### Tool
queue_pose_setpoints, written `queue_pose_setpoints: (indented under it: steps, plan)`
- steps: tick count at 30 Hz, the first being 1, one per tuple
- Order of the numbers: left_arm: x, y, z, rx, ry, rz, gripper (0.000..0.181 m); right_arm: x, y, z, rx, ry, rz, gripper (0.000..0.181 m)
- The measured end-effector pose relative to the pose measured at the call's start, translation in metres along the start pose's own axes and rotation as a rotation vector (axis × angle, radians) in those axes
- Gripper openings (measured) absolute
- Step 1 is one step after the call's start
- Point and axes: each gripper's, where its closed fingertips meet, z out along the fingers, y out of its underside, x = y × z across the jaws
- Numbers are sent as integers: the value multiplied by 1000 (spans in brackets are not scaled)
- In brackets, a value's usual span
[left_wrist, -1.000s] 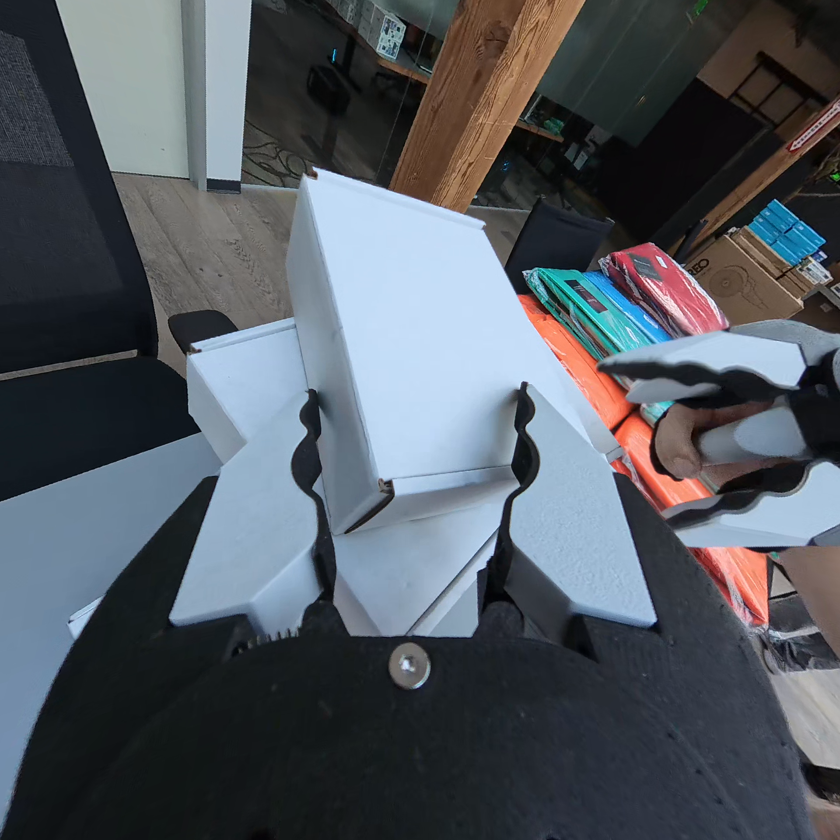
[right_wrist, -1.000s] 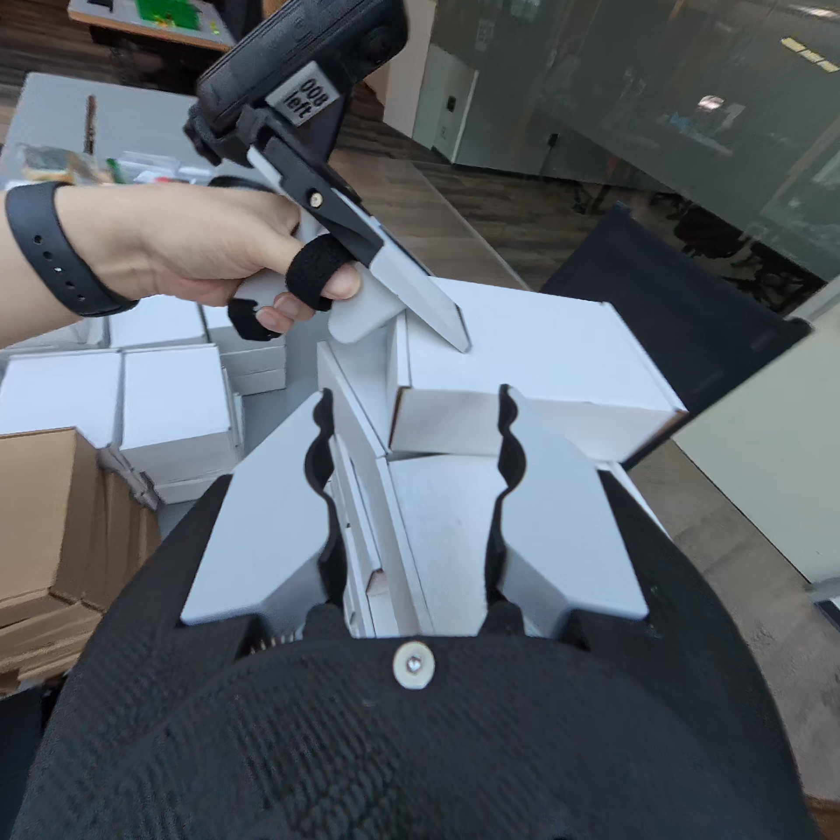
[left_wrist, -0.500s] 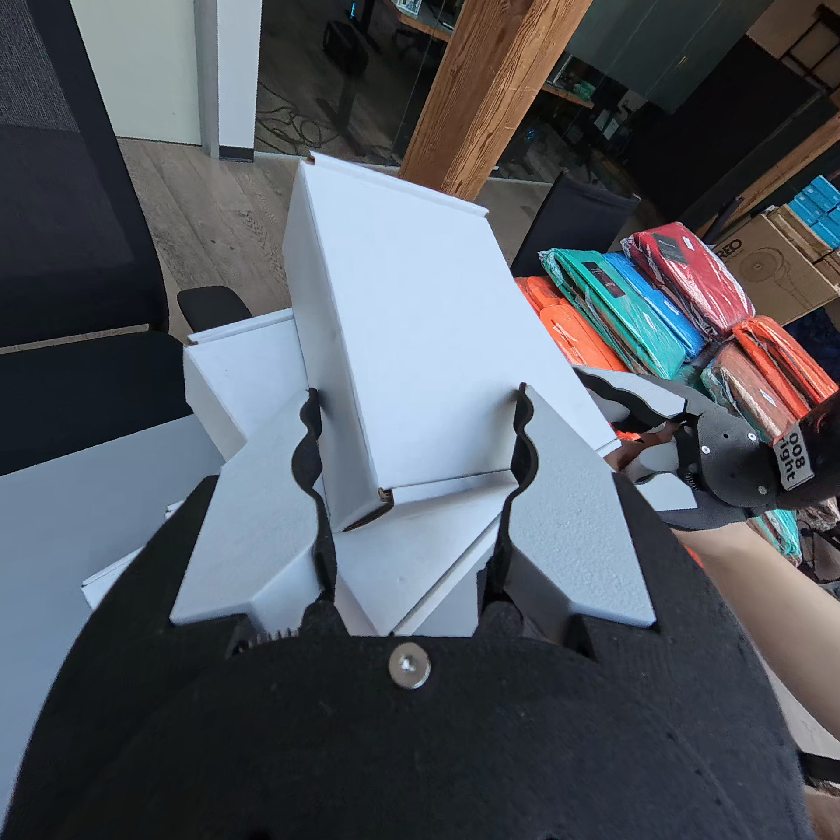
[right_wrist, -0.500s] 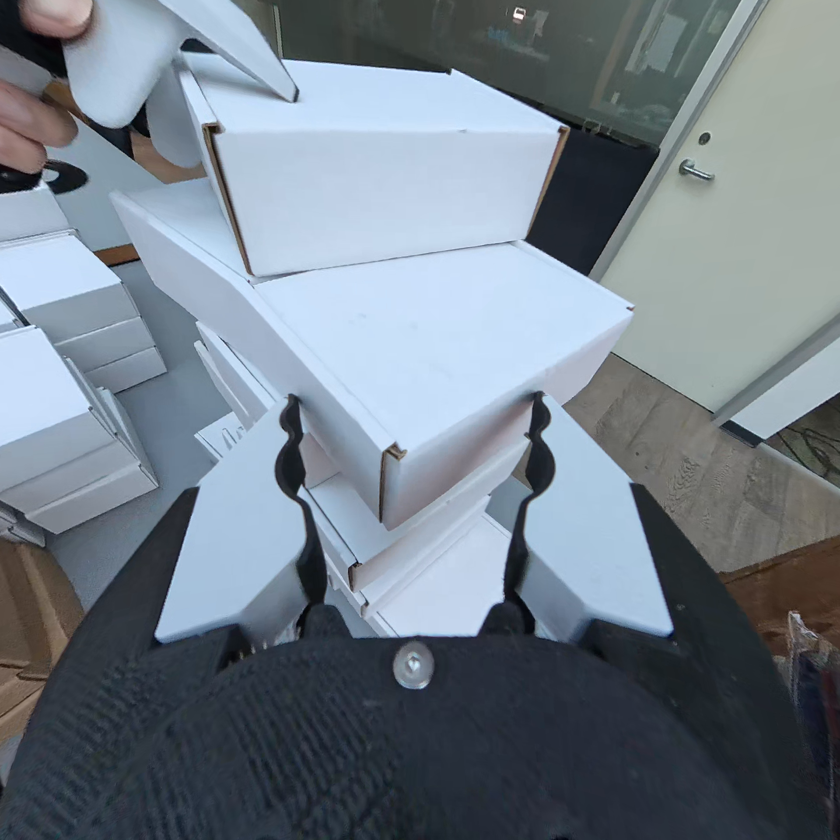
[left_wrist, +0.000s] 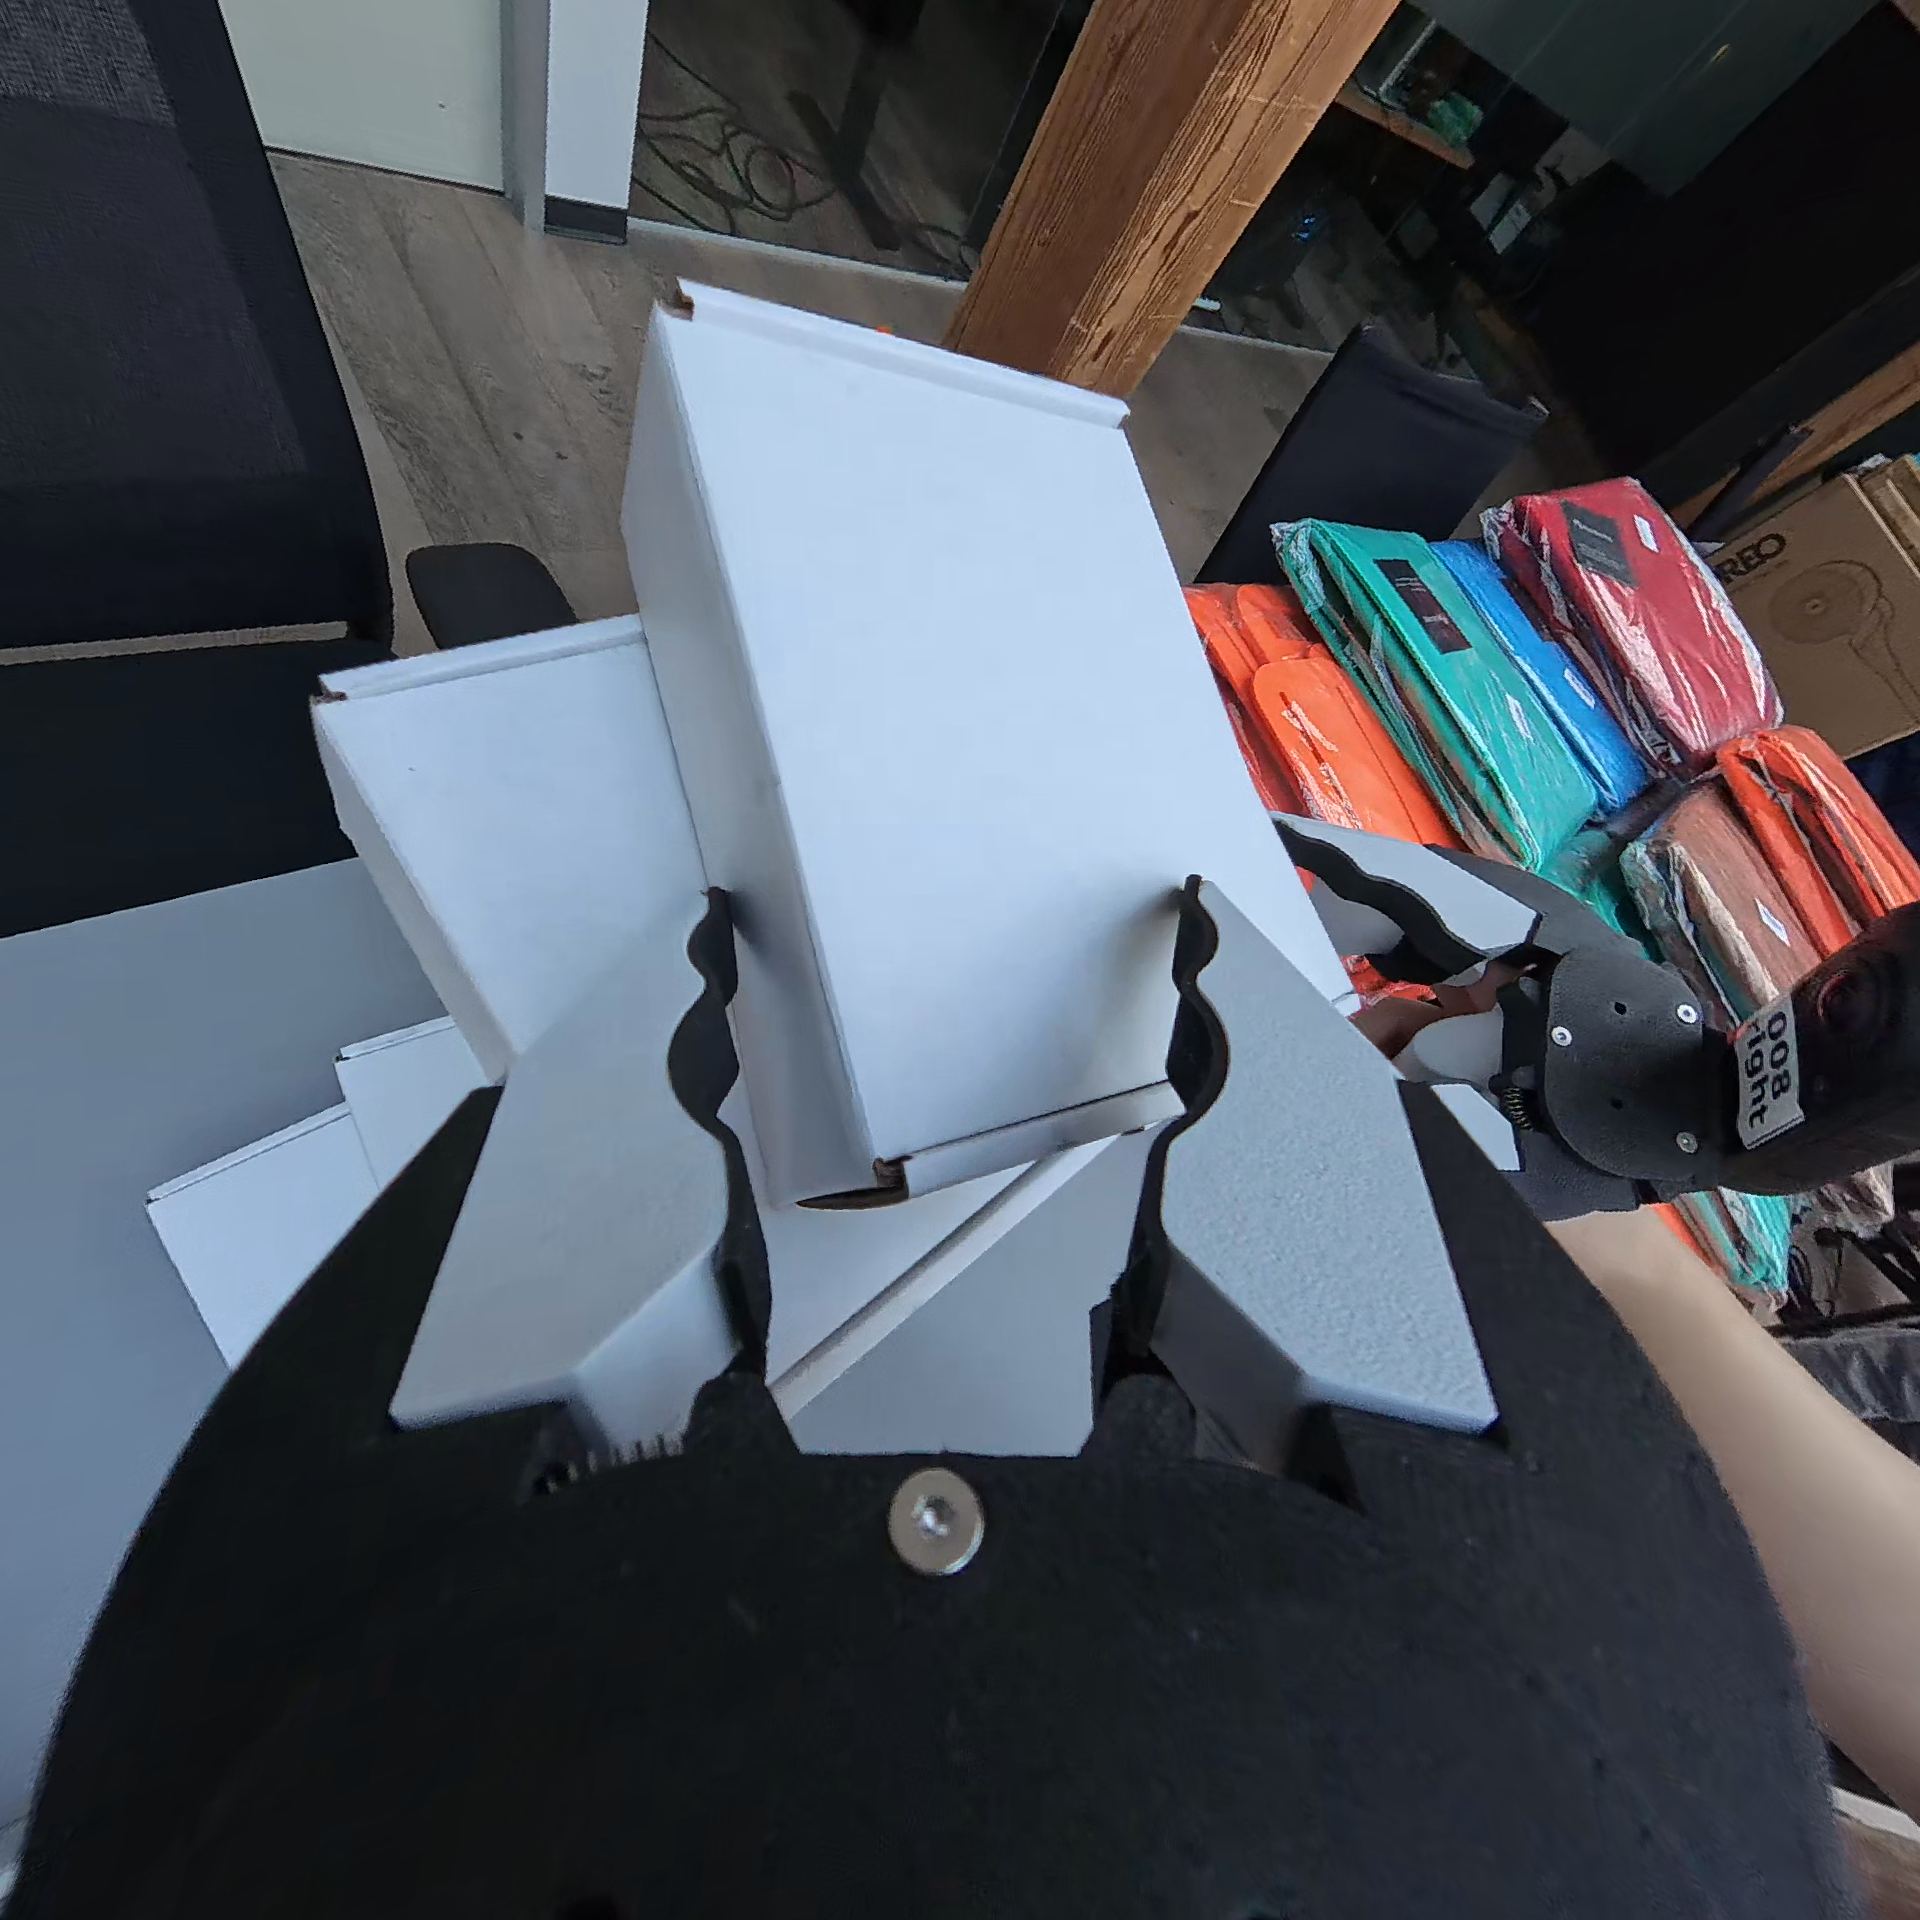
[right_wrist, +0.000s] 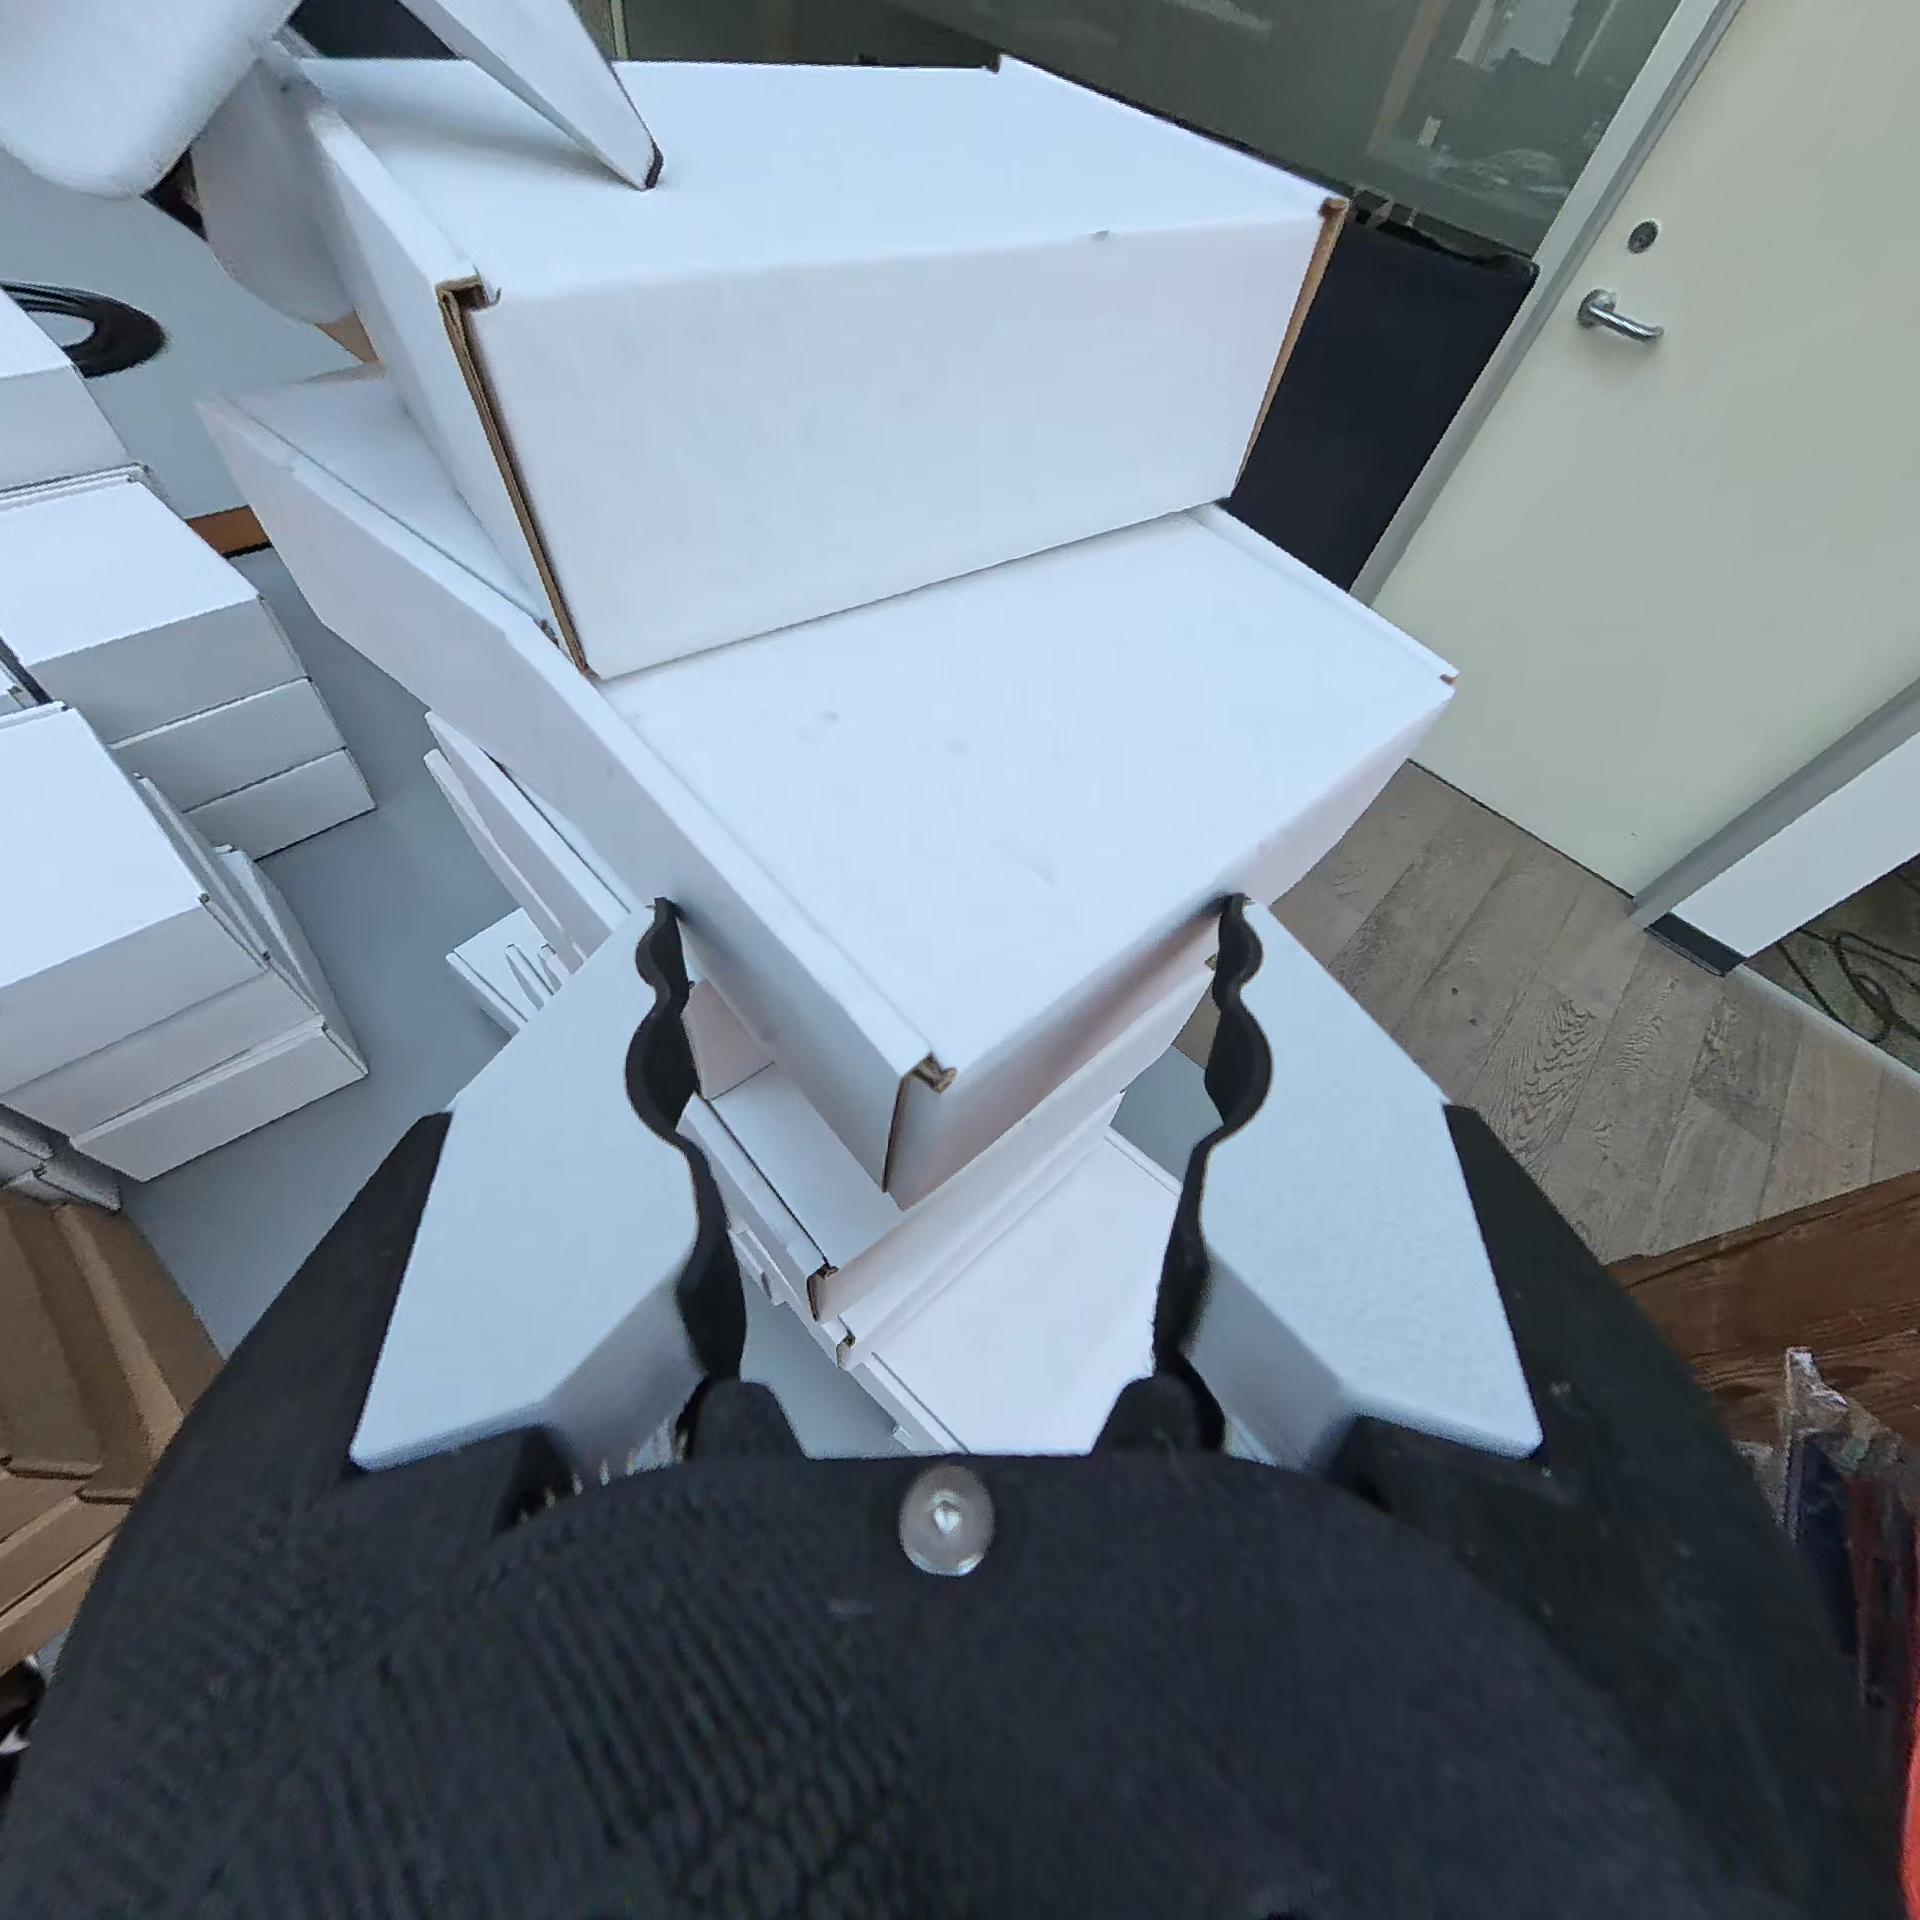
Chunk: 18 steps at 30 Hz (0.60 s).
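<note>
Your left gripper clamps the top white carton at frame centre; your right gripper grips the second carton beneath.

Left wrist cam: close behind my left gripper, facing the box stack. Right wrist cam: same stack, from the opp. side, equally near, above the desk edge.

Around you, a wood-plank floor runs past a timber post, a black mesh chair, dark glass partitions and a cream door.
</note>
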Motion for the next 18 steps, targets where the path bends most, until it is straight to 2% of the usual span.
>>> queue_pose_setpoints:
  steps: [5, 18]
  plan:
    - [5, 3, 1, -27, 30, -59, 77, 0, 0, 2, -11, 7, 0, 102]
    - [10, 8, -1, -64, 17, -60, 78, -3, -4, 5, -31, -11, -79, 102]
